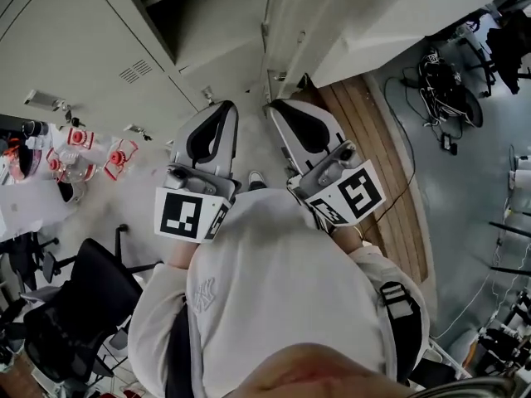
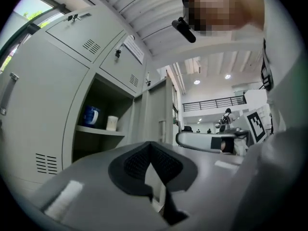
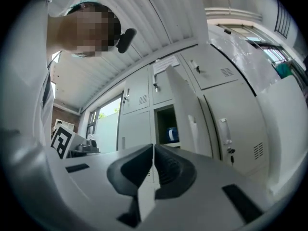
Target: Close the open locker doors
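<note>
Grey lockers [image 1: 75,40] fill the top of the head view. One compartment [image 1: 187,7] stands open, its door [image 1: 332,19] swung out to the right. Both grippers are held just in front of it, pointing at it and touching nothing. My left gripper [image 1: 221,111] is shut and empty, and so is my right gripper [image 1: 284,111] beside it. In the left gripper view the shut pads [image 2: 139,160] point at the open compartment [image 2: 103,124], where a blue mug [image 2: 90,115] and a white cup [image 2: 112,123] stand on a shelf. The right gripper view shows the open door [image 3: 185,114] edge-on beside the compartment [image 3: 168,129].
A black office chair [image 1: 75,305] stands at the lower left. A table [image 1: 33,197] at the left holds red and clear items [image 1: 79,152]. A wooden strip [image 1: 390,181] runs along the floor at the right, with cables [image 1: 448,81] beyond. A person [image 2: 226,117] is far off.
</note>
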Motion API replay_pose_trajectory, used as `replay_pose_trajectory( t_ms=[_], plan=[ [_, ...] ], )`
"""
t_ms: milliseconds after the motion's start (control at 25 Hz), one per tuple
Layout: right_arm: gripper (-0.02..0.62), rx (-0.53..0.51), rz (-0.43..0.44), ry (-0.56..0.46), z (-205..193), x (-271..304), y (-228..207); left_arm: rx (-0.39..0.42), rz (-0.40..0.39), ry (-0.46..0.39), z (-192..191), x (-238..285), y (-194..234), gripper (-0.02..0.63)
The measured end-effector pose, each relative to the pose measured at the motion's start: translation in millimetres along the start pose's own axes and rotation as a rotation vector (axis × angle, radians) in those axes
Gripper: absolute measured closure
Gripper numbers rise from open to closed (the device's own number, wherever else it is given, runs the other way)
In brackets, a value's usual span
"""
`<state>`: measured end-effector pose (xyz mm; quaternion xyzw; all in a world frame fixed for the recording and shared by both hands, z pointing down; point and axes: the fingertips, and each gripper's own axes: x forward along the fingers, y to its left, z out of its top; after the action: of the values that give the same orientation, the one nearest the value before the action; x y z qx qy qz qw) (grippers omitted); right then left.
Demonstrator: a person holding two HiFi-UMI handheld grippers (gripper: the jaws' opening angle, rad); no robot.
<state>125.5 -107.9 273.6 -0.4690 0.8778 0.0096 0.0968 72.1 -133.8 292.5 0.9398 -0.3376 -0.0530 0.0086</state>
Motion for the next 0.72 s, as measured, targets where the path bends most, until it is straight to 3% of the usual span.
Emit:
replay_pose_trajectory(
  t_ms=[240,720],
  plan=[
    [0.577,-0.011,-0.076,-0.038,16.1,-31.6,-56.7,0.003,0.0,0.001,-2.3,17.1,-26.3,0.621],
    [0.534,0.004,-0.005,-0.052,22.2,0.7,-79.4,0.034,0.123,-0.001,2.3,2.1,-5.5,0.621]
  ],
)
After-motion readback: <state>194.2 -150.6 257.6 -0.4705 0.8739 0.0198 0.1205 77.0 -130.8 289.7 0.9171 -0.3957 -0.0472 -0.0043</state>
